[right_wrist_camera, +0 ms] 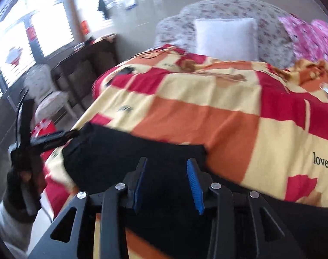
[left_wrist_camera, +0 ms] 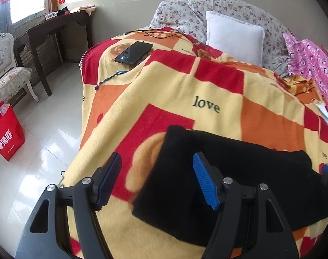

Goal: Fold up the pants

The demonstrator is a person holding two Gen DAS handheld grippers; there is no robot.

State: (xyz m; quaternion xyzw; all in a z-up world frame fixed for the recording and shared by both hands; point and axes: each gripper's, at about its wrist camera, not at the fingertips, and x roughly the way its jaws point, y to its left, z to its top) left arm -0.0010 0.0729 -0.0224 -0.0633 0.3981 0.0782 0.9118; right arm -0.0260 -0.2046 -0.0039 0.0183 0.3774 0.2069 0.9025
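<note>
The pants (left_wrist_camera: 218,183) lie as a black, partly folded slab on the blanket (left_wrist_camera: 185,90) at the near end of the bed. Both grippers are released and hold nothing: the left gripper (left_wrist_camera: 161,181) straddles the pants' left edge, the right gripper (right_wrist_camera: 167,185) hovers above the cloth. This looks like a pause between folds; next, each must clench an edge to carry it over.

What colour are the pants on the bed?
Black pants, clearest in the left wrist view.
</note>
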